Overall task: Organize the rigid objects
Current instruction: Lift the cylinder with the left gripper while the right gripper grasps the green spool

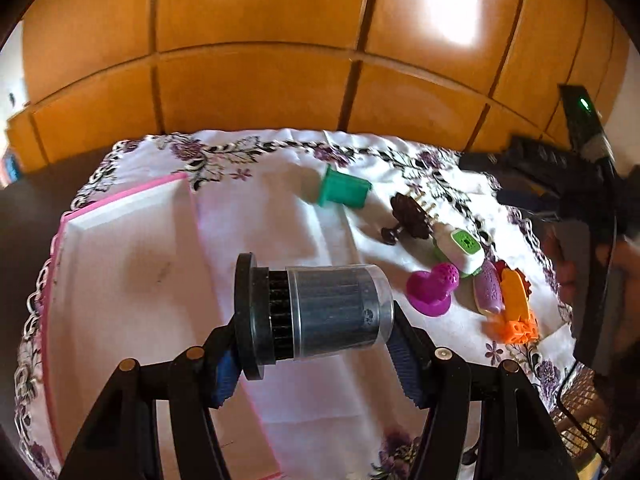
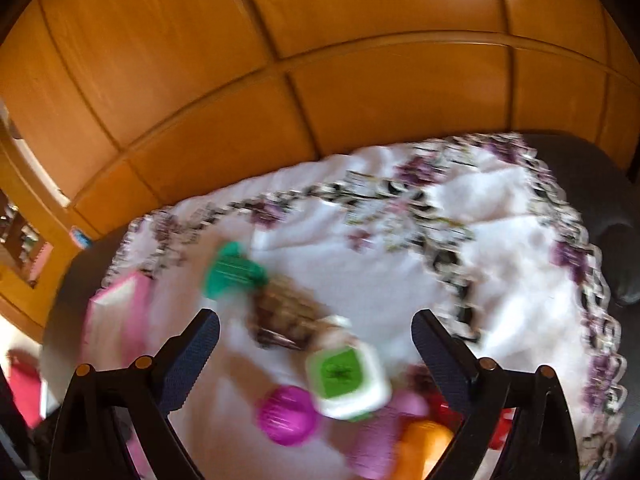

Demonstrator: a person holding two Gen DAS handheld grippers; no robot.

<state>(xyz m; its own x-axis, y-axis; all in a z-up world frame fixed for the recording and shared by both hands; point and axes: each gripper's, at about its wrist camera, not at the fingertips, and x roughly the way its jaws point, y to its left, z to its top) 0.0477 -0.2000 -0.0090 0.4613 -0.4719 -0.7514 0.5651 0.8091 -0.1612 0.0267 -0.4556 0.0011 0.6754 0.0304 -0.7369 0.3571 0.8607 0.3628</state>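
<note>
Left wrist view: left gripper [image 1: 316, 354] fingers pinch a black brush in a clear cap [image 1: 312, 314] end to end, lifted above the bench cloth [image 1: 280, 216], beside the white pink-rimmed tray [image 1: 120, 264]. Beyond: magenta piece [image 1: 432, 286], green-white box [image 1: 460, 250], orange piece [image 1: 516, 304], brown comb [image 1: 412, 216], green spool [image 1: 344, 190]. Right wrist view, blurred: right gripper [image 2: 316, 354] fingers spread wide, nothing between, over the same pile.
</note>
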